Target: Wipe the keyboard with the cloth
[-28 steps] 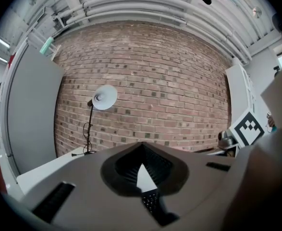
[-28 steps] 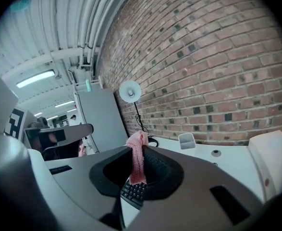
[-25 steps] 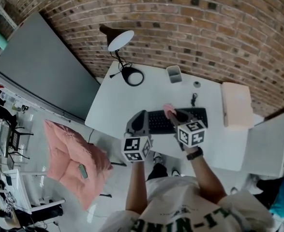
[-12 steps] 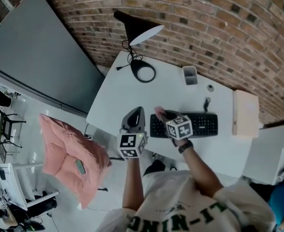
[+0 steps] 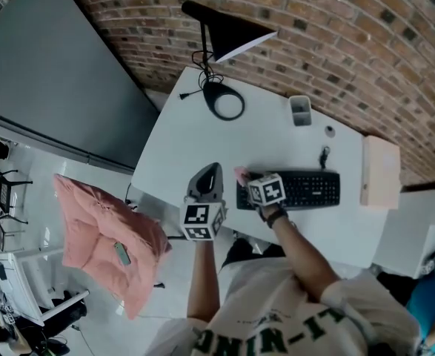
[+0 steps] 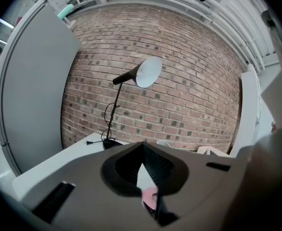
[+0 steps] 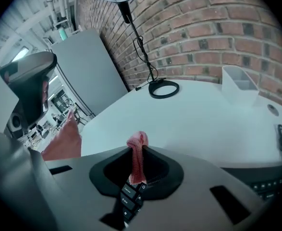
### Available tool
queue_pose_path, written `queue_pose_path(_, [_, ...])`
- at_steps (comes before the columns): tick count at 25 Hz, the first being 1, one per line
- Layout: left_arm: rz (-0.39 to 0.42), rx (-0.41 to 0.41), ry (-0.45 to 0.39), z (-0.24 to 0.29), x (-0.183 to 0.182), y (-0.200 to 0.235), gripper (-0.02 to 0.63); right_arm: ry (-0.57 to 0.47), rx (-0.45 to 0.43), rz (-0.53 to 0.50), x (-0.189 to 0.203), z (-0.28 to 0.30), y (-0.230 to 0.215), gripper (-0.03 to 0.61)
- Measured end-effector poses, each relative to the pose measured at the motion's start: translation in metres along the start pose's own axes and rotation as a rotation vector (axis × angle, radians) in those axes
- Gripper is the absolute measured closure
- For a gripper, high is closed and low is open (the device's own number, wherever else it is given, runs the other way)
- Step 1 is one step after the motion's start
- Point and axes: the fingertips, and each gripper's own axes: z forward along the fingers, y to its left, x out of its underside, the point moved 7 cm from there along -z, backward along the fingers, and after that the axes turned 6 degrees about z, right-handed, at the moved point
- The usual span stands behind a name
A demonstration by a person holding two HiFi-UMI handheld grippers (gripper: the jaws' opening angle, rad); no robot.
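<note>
The black keyboard [image 5: 299,189] lies near the front edge of the white table [image 5: 195,139]. My right gripper [image 5: 248,180] is shut on a pink cloth [image 5: 241,174] over the keyboard's left end. In the right gripper view the cloth [image 7: 137,155] stands pinched between the jaws of the right gripper [image 7: 137,150], with keyboard keys [image 7: 129,196] directly below. My left gripper [image 5: 207,176] hovers just left of the keyboard, off the table's front edge, shut and holding nothing. Through the left gripper [image 6: 142,150] a bit of the pink cloth [image 6: 149,197] shows.
A black desk lamp [image 5: 228,32] with a ring base [image 5: 224,102] stands at the back left. A white pen cup [image 5: 300,110] and a small black item [image 5: 324,156] lie behind the keyboard. A beige box [image 5: 380,173] sits at the right. A pink-cushioned chair [image 5: 106,239] stands on the floor at left.
The right gripper has carried the cloth leftward along the keyboard to its left end. The left gripper has stayed beside the table edge. The head view has shifted.
</note>
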Motion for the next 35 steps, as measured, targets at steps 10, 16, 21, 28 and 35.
queue_pose_path(10, [-0.024, -0.016, 0.040, 0.006, 0.011, -0.012, 0.620, 0.082, -0.028, -0.064, -0.001, 0.010, 0.016, 0.545])
queue_pose_path(16, [-0.021, -0.026, 0.047, 0.009, 0.011, -0.021, 0.620, 0.118, 0.023, -0.160, 0.002, 0.012, 0.015, 0.545])
queue_pose_path(21, [-0.011, -0.045, 0.063, 0.006, 0.012, -0.025, 0.620, 0.134, 0.045, -0.152, 0.004, 0.010, 0.014, 0.545])
queue_pose_path(28, [0.016, -0.055, 0.076, 0.005, 0.016, -0.036, 0.620, 0.147, -0.002, -0.093, 0.011, 0.003, 0.006, 0.545])
queue_pose_path(35, [0.026, -0.031, 0.067, 0.016, 0.011, -0.059, 0.620, 0.140, 0.006, -0.058, 0.016, -0.011, -0.017, 0.545])
